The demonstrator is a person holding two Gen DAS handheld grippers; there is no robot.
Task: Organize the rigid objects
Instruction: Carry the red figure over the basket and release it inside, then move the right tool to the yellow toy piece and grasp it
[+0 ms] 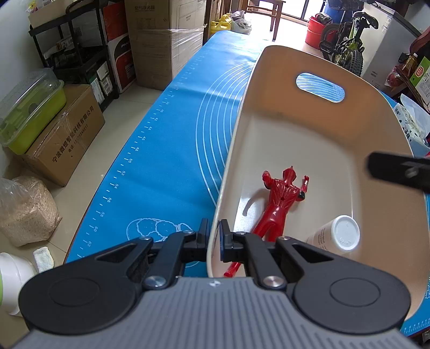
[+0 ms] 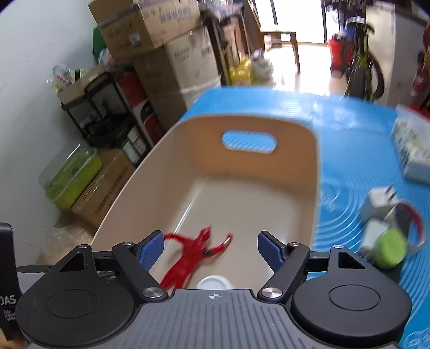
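A blue silicone mat (image 1: 172,139) printed with white concentric circles and a ruler scale covers the table, beside a pale tiled floor (image 1: 118,112). Along the white wall stand a black metal shelf rack (image 1: 78,53), tall stacked brown cardboard boxes (image 1: 166,40), a lime-green plastic bin with a clear lid (image 1: 29,112) resting on a taped cardboard carton (image 1: 67,139), and a clear bag of tan granules (image 1: 27,212). Farther back, near the bright doorway, are yellow plastic jugs (image 1: 221,25), a wooden chair (image 1: 268,10), red buckets (image 1: 314,32) and a green child's bicycle (image 1: 346,43).
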